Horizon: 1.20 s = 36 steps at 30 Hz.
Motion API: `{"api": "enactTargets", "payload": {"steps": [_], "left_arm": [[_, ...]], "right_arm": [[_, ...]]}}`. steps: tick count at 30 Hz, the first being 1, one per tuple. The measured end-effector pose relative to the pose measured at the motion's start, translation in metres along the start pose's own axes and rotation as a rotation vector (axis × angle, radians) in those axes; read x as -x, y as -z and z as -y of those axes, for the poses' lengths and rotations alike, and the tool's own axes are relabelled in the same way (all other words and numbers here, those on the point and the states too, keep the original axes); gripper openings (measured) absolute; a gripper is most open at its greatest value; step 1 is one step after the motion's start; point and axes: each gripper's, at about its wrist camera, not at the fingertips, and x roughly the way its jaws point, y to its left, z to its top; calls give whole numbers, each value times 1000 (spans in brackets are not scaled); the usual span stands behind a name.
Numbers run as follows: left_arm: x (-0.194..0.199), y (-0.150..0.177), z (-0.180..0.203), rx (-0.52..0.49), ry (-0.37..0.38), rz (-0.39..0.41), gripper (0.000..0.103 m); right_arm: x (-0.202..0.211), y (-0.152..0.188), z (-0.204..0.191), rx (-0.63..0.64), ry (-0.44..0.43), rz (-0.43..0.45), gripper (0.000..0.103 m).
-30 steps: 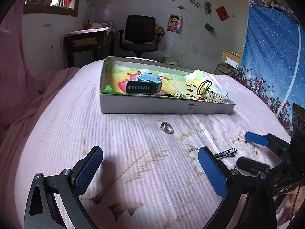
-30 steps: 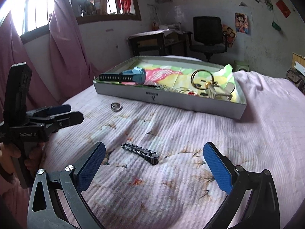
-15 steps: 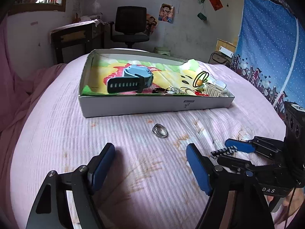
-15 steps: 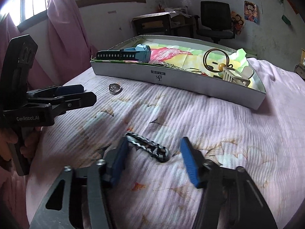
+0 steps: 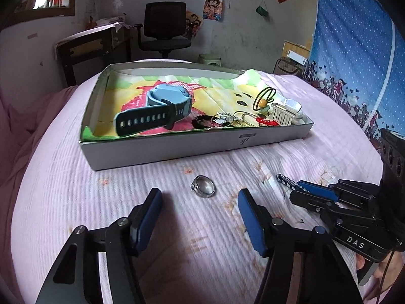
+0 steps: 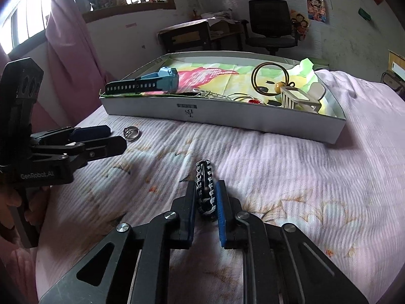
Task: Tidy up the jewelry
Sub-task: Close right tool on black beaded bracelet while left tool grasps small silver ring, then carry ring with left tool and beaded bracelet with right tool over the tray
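Note:
A silver ring (image 5: 203, 186) lies on the pink bed cover in front of the white box (image 5: 177, 149). My left gripper (image 5: 199, 193) hovers just behind the ring. Its jaws are closing, the ring sits just ahead of the tips, and the pads do not touch it. In the right wrist view a black-and-silver chain bracelet (image 6: 203, 169) sticks out forward from my right gripper (image 6: 205, 186), whose jaws are closing with the pads pressed on its sides. The same bracelet (image 5: 286, 179) shows at the right gripper's (image 5: 303, 187) tips in the left wrist view.
The box (image 6: 227, 116) holds a blue watch (image 5: 162, 106), a wire hoop (image 5: 264, 97), a white hair clip (image 5: 286, 115) and small rings. Behind the bed stand an office chair (image 5: 164, 30) and a desk (image 5: 93, 45). A blue curtain (image 5: 354, 50) hangs at the right.
Both grippers moved forward and lower. The right jaws closed from wide onto the bracelet, turning it lengthwise. The left jaws narrowed and came up close behind the ring.

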Motion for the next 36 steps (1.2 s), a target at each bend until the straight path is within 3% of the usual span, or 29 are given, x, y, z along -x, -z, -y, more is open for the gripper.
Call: {"api": "enactTargets", "payload": {"steps": [8,14,29,36], "left_arm": [[-8,-3,6,-27,-20,-24,35],[-11,-4,5,-27,-43,-41,26],[-12,-2,6,-33,-50,-33,20],[6,-2,8,-41,-32,42,20]], "right_arm": [[-1,-1,2,-7,-4,4,14],[-1,-1,2,-6,-4,7,14],[-1,-1,4,-14,-4,10,14],[8,-5,4,-27,-11,68,13]]}}
